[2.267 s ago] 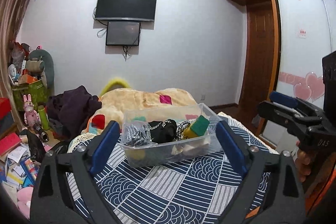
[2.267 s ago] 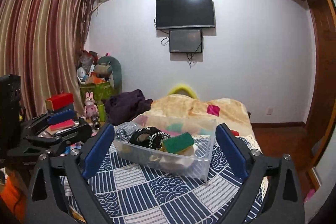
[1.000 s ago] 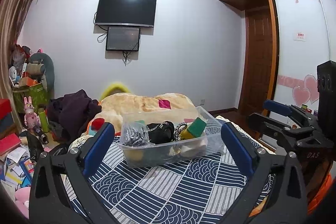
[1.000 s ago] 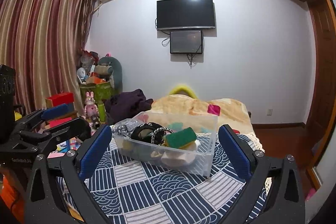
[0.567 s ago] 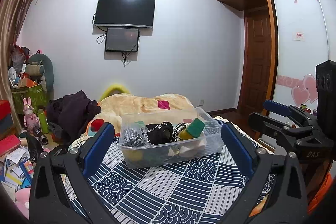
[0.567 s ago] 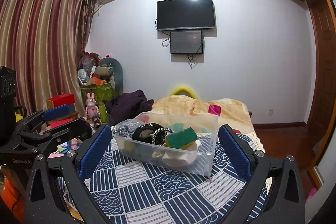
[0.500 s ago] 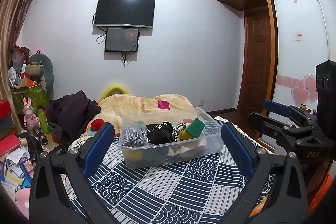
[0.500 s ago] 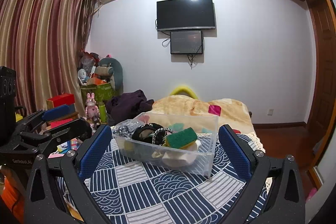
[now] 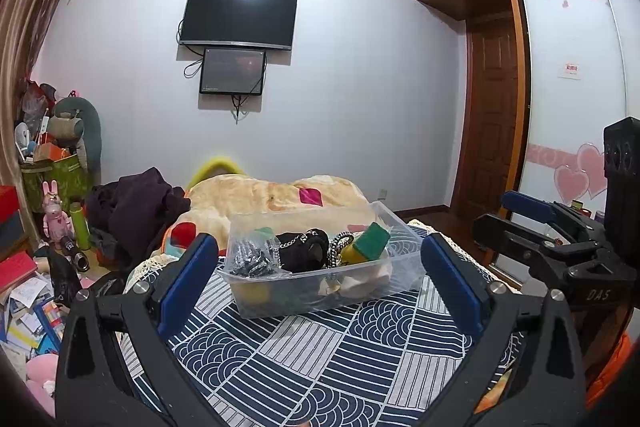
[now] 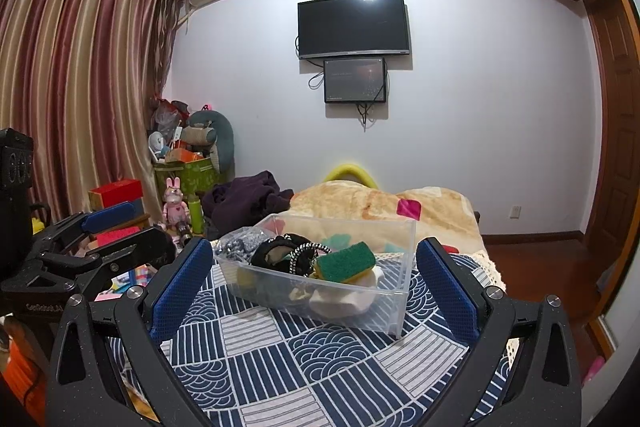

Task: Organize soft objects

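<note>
A clear plastic bin sits on a blue and white patterned cloth. In it lie a green and yellow sponge, a black soft item, a silvery bag and a white cloth. My left gripper is open and empty, short of the bin. My right gripper is open and empty, also short of the bin. Each gripper shows in the other's view, the right one and the left one.
Behind the bin lie a beige blanket and a dark purple clothes pile. Toys, boxes and books clutter the floor at left. A wardrobe with a sliding door stands at right.
Both grippers rose and drew back slightly from the bin over the first second. In the last half second nothing has visibly moved.
</note>
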`<state>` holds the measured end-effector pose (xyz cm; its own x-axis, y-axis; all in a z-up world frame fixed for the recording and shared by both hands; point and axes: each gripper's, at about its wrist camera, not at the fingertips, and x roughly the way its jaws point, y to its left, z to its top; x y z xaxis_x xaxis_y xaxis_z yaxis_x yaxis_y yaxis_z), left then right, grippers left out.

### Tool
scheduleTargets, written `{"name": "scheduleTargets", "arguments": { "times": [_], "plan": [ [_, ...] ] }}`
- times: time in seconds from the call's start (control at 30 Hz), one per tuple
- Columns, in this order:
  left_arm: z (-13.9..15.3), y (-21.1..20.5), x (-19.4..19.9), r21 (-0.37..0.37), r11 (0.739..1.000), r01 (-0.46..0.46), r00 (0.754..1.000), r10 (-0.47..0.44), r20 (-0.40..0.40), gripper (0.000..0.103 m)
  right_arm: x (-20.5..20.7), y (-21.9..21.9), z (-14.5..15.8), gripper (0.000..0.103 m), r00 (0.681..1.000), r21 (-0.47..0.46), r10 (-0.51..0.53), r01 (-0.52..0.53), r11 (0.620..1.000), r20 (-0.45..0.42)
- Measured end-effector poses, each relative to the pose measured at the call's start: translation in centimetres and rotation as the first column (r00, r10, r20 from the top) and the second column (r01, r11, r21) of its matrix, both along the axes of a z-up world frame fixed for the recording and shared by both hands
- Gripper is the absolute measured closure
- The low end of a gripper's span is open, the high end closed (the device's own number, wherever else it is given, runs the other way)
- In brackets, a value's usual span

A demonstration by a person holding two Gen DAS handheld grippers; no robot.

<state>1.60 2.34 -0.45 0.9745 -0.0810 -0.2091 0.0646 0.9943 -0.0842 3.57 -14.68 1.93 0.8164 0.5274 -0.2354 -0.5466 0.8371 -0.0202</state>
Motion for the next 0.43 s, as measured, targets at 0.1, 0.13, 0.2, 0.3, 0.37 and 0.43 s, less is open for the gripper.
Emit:
{"name": "scheduleTargets", "arguments": {
  "times": [0.1,0.13,0.2,0.3,0.37,0.43],
  "plan": [
    [-0.01,0.01,-0.09,-0.001,1.0,0.003,1.0,-0.003,0.0,0.0,0.02,0.0,-0.05,0.001,1.0,0.001,-0.001,0.001,1.0,-0.001],
    [-0.01,0.0,-0.1,-0.001,1.0,0.004,1.0,-0.004,0.002,0.0,0.06,0.01,-0.14,0.001,1.0,0.001,-0.001,0.001,1.0,-0.002],
    [-0.04,-0.09,-0.13,0.0,1.0,0.004,1.0,-0.004,0.003,0.0,0.06,0.03,-0.17,0.001,1.0,0.001,-0.001,0.001,1.0,-0.002],
    [-0.13,-0.2,-0.13,0.002,1.0,0.008,1.0,-0.008,0.002,0.0,0.06,0.03,-0.18,0.001,1.0,0.002,-0.002,0.002,1.0,-0.003],
    [-0.17,-0.22,-0.11,0.001,1.0,0.007,1.0,-0.007,-0.001,0.0,0.11,0.03,-0.23,0.0,1.0,0.002,-0.002,0.002,1.0,-0.005],
    [-0.22,-0.24,-0.04,0.0,1.0,0.005,1.0,-0.005,-0.005,0.0,0.15,0.09,-0.33,0.0,1.0,0.002,-0.004,0.004,1.0,-0.006]
  ]
}}
